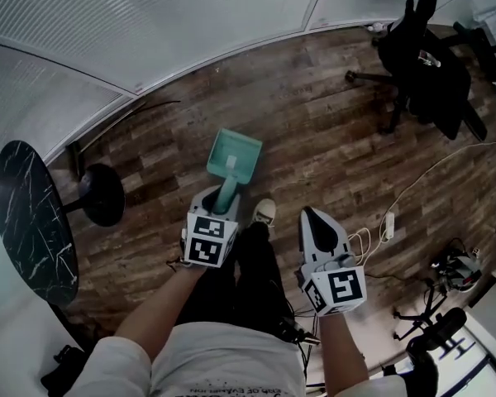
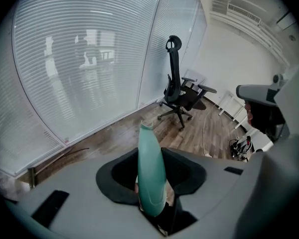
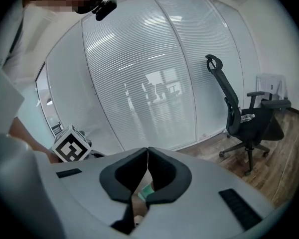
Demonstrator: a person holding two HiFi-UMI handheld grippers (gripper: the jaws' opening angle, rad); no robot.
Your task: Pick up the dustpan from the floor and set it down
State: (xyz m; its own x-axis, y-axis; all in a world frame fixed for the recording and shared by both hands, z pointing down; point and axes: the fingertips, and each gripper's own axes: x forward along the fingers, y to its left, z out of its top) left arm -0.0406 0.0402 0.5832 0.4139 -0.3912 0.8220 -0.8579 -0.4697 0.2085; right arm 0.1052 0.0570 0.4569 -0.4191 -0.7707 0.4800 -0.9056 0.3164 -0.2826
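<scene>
Over the wood floor (image 1: pixel 331 139), out toward its edge by the blinds (image 1: pixel 190 23), the dustpan (image 1: pixel 236 157) hangs from your left gripper (image 1: pixel 221 195). It is a pale green plastic one. Its wide scoop is at the far end, and its handle (image 1: pixel 226 190) runs straight back to you, so the long way of it points away from your body and tips down. It looks to be off the floor. Your left gripper is partly closed and pinches the handle between its jaws. Your right gripper (image 1: pixel 313 217) is beside it, on the other side of your shoe (image 1: pixel 264 212), with its jaws pressed together and nothing in them. To set the dustpan down, the floor you need is right under the scoop.
</scene>
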